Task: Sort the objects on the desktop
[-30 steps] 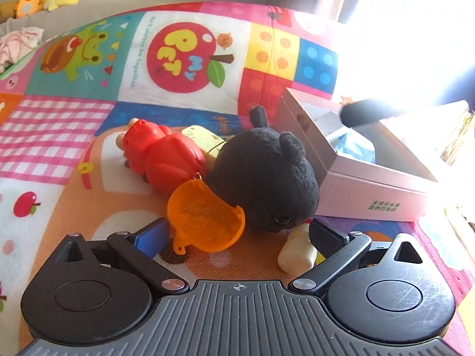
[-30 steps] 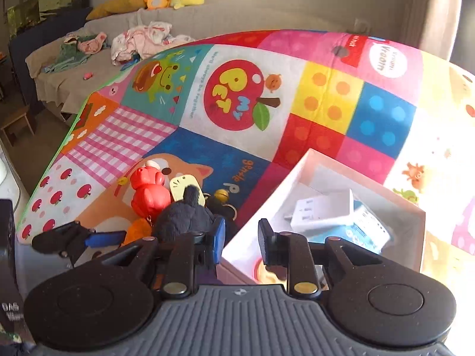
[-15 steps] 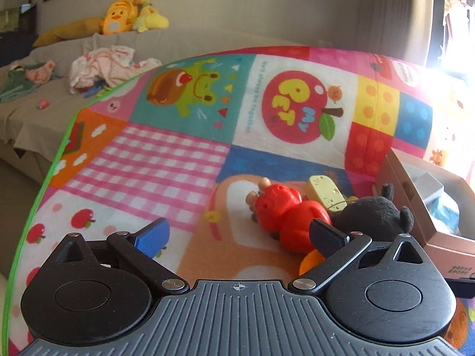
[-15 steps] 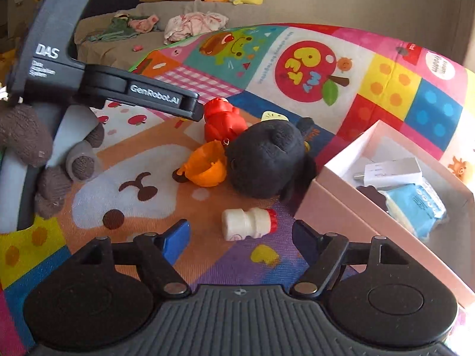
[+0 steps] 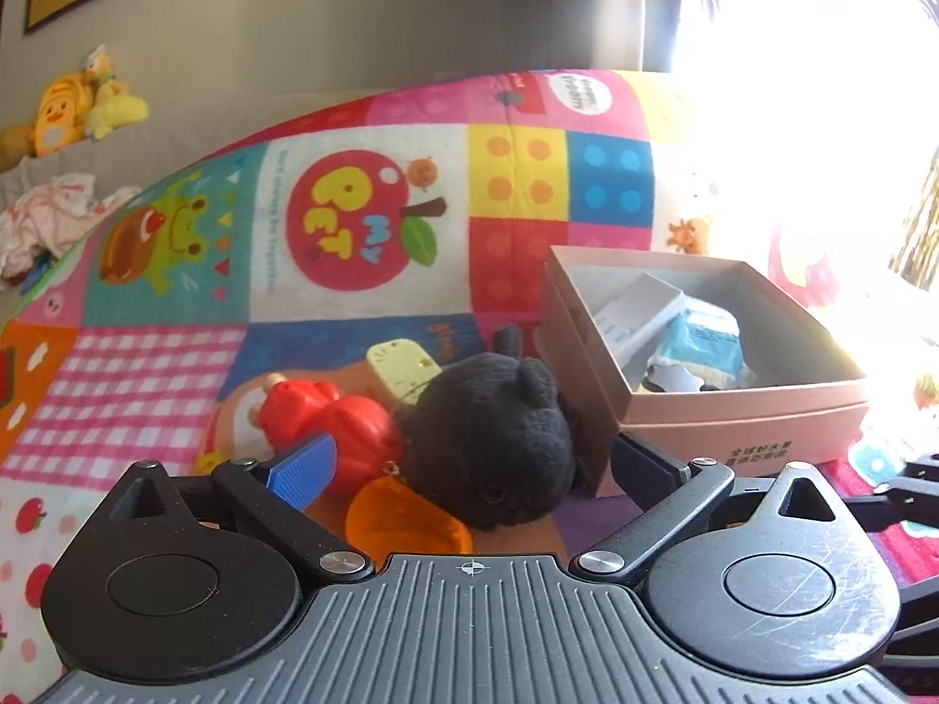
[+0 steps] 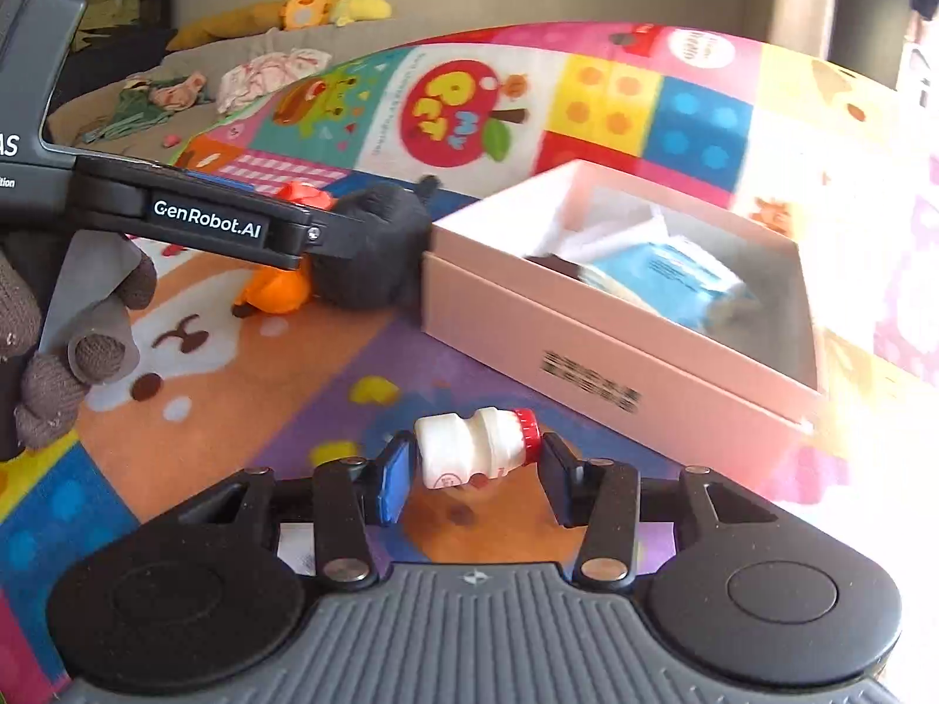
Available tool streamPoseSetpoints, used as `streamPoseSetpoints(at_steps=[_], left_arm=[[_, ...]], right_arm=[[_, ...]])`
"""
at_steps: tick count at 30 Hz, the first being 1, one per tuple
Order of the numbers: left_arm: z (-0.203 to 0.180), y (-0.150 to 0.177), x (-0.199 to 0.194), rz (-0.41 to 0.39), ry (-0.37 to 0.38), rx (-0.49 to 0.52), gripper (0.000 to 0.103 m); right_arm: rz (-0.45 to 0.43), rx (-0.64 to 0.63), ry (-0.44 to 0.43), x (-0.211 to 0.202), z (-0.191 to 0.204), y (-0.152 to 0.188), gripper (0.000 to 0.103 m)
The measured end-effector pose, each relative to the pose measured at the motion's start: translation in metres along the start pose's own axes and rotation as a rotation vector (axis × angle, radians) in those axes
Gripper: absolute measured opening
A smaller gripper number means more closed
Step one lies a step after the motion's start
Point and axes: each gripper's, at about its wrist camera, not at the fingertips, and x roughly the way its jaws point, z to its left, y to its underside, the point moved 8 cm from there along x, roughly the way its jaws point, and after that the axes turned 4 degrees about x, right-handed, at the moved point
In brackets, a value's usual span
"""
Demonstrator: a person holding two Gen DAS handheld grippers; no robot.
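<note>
You had the right gripper (image 6: 472, 478) closing, not yet pinching, around the small white red-capped plastic bottle (image 6: 476, 450) for boxing, while the left gripper (image 5: 469, 469) stayed spread, empty.

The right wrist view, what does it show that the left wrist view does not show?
Only the right wrist view shows the small white bottle with a red cap, lying on the play mat between the fingers of the right tool, whose jaws are closing. It also shows the gloved hand carrying the left tool.

Only the left wrist view shows the pale yellow toy and the left tool open, with nothing held.

Both show the pink box, the black plush, the red toy and the orange cup.
</note>
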Motion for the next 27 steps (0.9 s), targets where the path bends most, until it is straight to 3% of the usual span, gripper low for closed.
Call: streamPoseSetpoints(at_steps=[2,5,6,8,9,11,12,16,19,22,27], left_arm=[[-0.013,0.0,0.01,0.003,-0.02,0.067,0.101],[-0.025,0.003,0.026,0.035,-0.046,0.115,0.085],[-0.025,0.005,0.03,0.05,-0.059,0.116,0.085],[-0.022,0.009,0.036,0.073,-0.076,0.114,0.084],[-0.02,0.011,0.037,0.083,-0.079,0.113,0.074],[-0.015,0.012,0.035,0.084,-0.082,0.115,0.068],[-0.012,0.011,0.03,0.079,-0.091,0.122,0.067],[-0.009,0.003,0.001,0.023,-0.131,0.204,0.065],[-0.022,-0.001,-0.024,-0.038,-0.169,0.369,0.064],[-0.039,0.01,-0.033,-0.032,-0.163,0.505,0.063],[-0.055,0.027,-0.039,0.007,-0.075,0.487,0.068]], right_arm=[[0.006,0.073,0.046,-0.007,-0.026,0.011,0.046],[0.003,0.167,0.075,-0.011,-0.05,0.025,0.046],[-0.004,0.192,0.072,-0.01,-0.054,0.028,0.046],[-0.029,0.227,0.05,-0.01,-0.057,0.032,0.054],[-0.035,0.23,0.043,-0.011,-0.056,0.032,0.057],[-0.051,0.258,0.05,-0.012,-0.06,0.031,0.072],[-0.052,0.27,0.046,-0.012,-0.062,0.031,0.073],[-0.069,0.301,0.056,-0.015,-0.067,0.031,0.082],[-0.092,0.304,0.07,-0.02,-0.067,0.031,0.088],[-0.104,0.313,0.081,-0.022,-0.069,0.031,0.094],[-0.098,0.321,0.09,-0.02,-0.07,0.03,0.098]])
